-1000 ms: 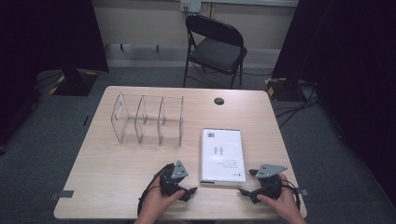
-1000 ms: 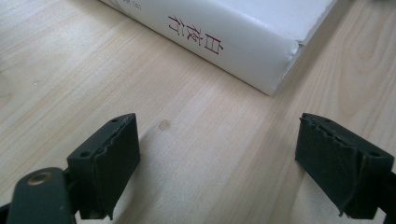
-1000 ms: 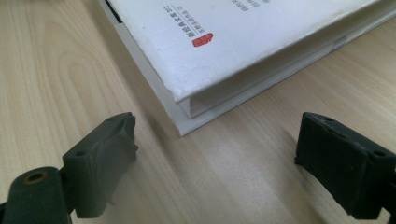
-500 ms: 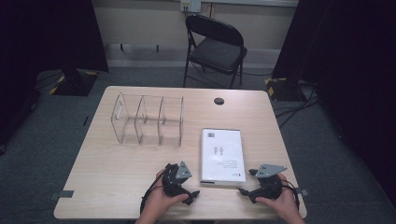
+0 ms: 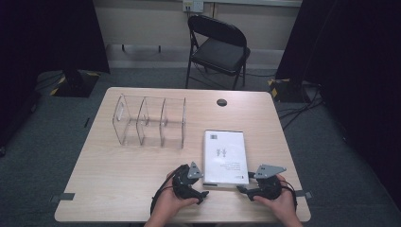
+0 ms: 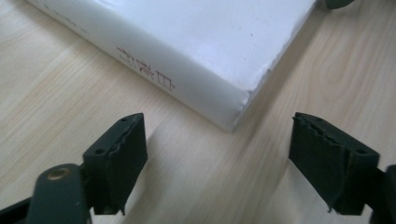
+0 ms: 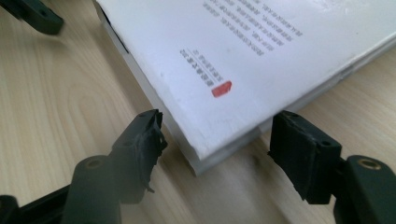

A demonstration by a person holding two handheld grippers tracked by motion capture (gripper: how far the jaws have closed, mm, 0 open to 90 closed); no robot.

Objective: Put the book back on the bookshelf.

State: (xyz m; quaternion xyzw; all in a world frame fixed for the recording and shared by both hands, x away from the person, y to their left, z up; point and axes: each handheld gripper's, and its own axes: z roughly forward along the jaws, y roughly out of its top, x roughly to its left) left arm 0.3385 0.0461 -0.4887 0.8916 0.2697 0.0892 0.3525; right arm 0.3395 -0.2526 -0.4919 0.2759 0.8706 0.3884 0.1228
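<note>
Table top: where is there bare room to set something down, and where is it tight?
Bare wood lies left of the book, below the clear divider rack, and along the far edge around the grommet hole. Tight spot: the book's near corners, where the left gripper and right gripper sit.

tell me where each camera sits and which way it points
High view: above the person's side, looking forward and down on the table; both hands, left tongs and right tongs show.
Left gripper view: rides the left tongs, facing the white book's near corner between open jaws.
Right gripper view: rides the right tongs, facing the book's other near corner.
All three share the book.
</note>
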